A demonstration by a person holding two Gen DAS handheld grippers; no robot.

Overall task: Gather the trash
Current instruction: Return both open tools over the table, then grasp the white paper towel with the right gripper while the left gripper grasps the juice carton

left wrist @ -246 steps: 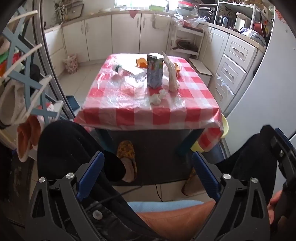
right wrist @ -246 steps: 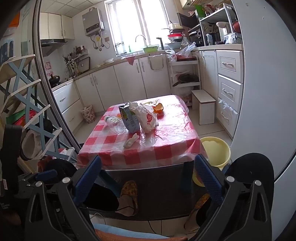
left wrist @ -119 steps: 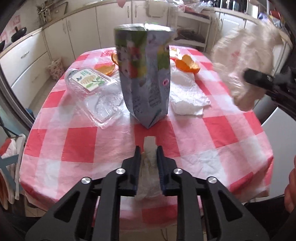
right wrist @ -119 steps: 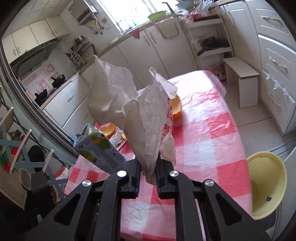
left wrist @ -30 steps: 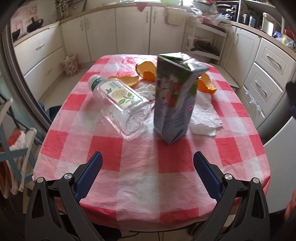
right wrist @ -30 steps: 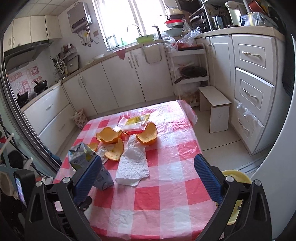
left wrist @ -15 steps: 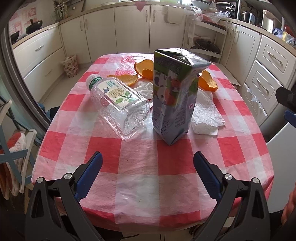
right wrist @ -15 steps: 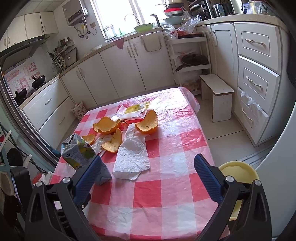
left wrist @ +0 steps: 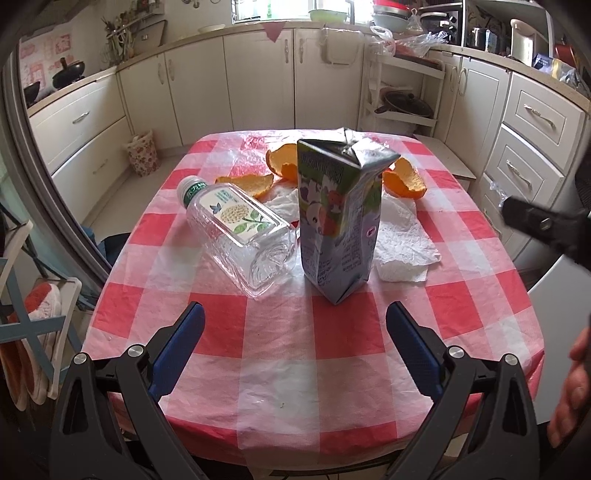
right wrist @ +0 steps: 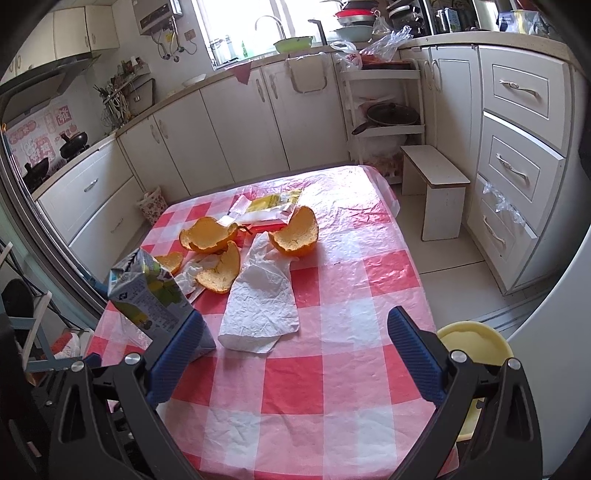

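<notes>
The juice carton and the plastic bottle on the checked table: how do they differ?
The juice carton stands upright, while the plastic bottle lies on its side. The carton is opaque printed cardboard with its top torn open; the bottle is clear, looks empty, and has its green-and-white cap on. The carton rises much higher than the bottle. Both rest close together on the red-checked tablecloth, ahead of the open left tool.

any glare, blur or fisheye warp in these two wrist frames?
Left wrist: strong barrel warp bends the cabinets; the juice carton and bottle are sharp, and the right gripper at the right edge is motion-blurred. Right wrist: the window is blown out, with sheen on the plastic tablecloth; the tissue is sharp.
</notes>
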